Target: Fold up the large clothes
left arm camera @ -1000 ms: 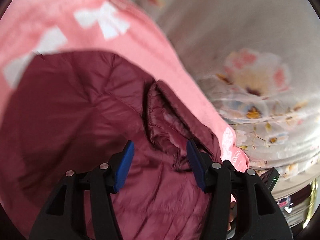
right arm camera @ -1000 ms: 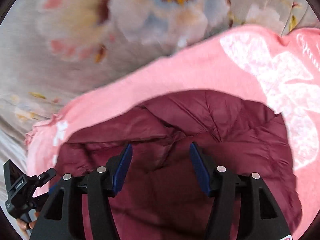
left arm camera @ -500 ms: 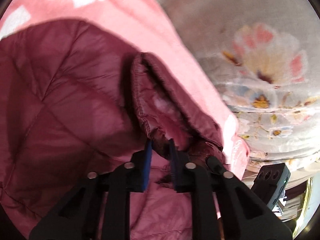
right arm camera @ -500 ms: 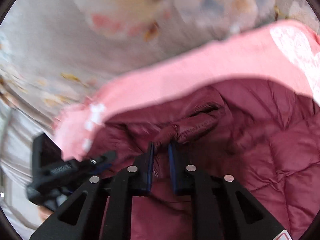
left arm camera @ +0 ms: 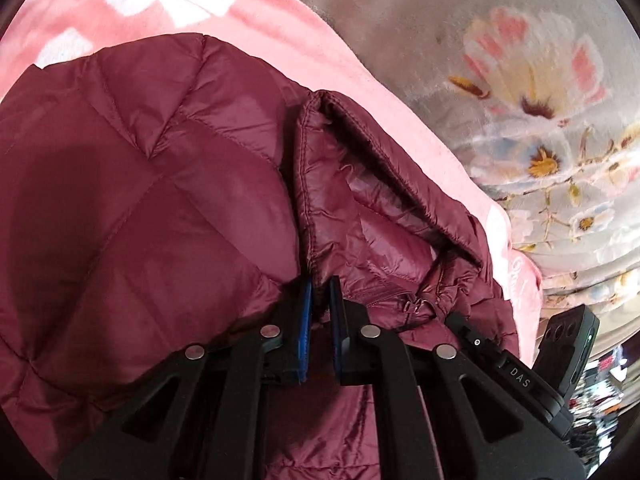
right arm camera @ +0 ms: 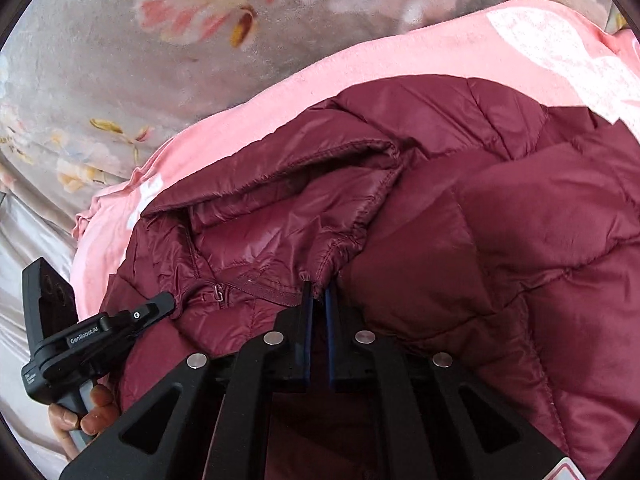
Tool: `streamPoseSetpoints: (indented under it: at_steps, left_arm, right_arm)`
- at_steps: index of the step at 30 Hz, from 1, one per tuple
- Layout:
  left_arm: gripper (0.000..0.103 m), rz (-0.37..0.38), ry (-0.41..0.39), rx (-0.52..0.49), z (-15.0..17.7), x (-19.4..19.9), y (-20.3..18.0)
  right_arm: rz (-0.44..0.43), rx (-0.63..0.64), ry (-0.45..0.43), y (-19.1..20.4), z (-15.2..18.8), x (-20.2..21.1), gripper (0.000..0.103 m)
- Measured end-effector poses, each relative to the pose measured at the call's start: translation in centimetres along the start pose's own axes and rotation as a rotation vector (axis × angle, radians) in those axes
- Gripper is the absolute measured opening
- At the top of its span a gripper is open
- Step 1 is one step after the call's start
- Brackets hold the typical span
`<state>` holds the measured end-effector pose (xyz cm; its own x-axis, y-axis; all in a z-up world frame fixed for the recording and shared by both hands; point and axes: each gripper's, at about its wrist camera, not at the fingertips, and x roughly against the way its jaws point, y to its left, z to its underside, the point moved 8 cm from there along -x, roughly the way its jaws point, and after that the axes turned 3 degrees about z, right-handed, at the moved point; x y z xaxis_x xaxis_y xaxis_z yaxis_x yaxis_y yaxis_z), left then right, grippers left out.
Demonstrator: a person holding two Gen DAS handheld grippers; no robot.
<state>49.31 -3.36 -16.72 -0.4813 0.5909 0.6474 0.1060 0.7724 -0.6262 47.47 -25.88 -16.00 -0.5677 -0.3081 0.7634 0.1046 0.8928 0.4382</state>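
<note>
Two cloths lay under the work: a grey plush bed cover with printed flowers (left arm camera: 500,92), and on it a pink fleece blanket with white motifs (left arm camera: 248,28). Spread over the blanket sat the task's thing, a maroon quilted down jacket (left arm camera: 152,208), puffy, shiny-shelled, seams stitched in diamonds. Judged light, soft and slippery; fill would likely spring back and the shell slide, so a pinch on a stitched hem should hold better than one on a bare panel.

Folded-over sleeve cuff (left arm camera: 320,184) lay on the jacket body, its gathered edge toward the cameras.

Left hand-held gripper (left arm camera: 320,292): jaws closing, pads pinching the cuff's hem. Right hand-held gripper (right arm camera: 318,294): closed tight on a gathered hem edge of the same jacket. A small zipper pull (right arm camera: 218,290) showed just beside it.
</note>
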Motion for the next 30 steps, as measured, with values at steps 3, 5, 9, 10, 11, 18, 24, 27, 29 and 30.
streamPoseSetpoints:
  at_steps: [3, 5, 9, 10, 11, 18, 24, 27, 29, 30]
  left_arm:
    - [0.008, -0.023, -0.025, -0.06, 0.3, -0.1, 0.1]
    - [0.009, -0.034, -0.038, -0.083, 0.4, -0.1, -0.2]
    - [0.01, -0.102, -0.087, -0.16, 0.2, 2.1, -0.6]
    - [0.009, -0.117, -0.108, -0.195, 0.0, 3.3, -0.7]
    - [0.009, -0.118, -0.131, -0.24, -0.4, 5.0, -1.0]
    - [0.009, -0.095, -0.239, -0.213, -8.8, 8.9, -4.5]
    - [0.009, -0.131, -0.151, -0.18, -12.1, 2.5, -5.1]
    - [0.009, -0.198, -0.087, -0.161, -10.4, -0.6, -2.8]
    - [0.009, -0.19, -0.065, -0.135, -9.1, -1.5, -1.3]
    - [0.009, -0.19, -0.063, -0.132, -8.8, -1.6, -1.0]
  right_arm:
    - [-0.027, -0.019, -0.003, -0.4, -0.1, -0.3, 0.001]
    - [-0.037, -0.026, -0.005, -0.2, -0.1, 0.0, 0.003]
    - [0.017, 0.004, -0.067, -0.6, -0.5, 4.2, 0.019]
    - [0.033, 0.021, -0.094, -0.6, -1.0, 5.3, 0.019]
    - [0.039, 0.027, -0.111, -0.6, -1.4, 6.1, 0.019]
    - [0.057, 0.042, -0.186, 2.2, -8.6, 6.4, 0.014]
    - [0.154, 0.137, -0.113, 2.4, -9.2, 0.5, 0.006]
    - [0.196, 0.188, -0.084, 1.6, -7.8, -0.8, 0.004]
    - [0.212, 0.206, -0.072, 1.0, -7.1, -1.2, 0.004]
    - [0.216, 0.21, -0.067, 0.8, -6.9, -1.4, 0.003]
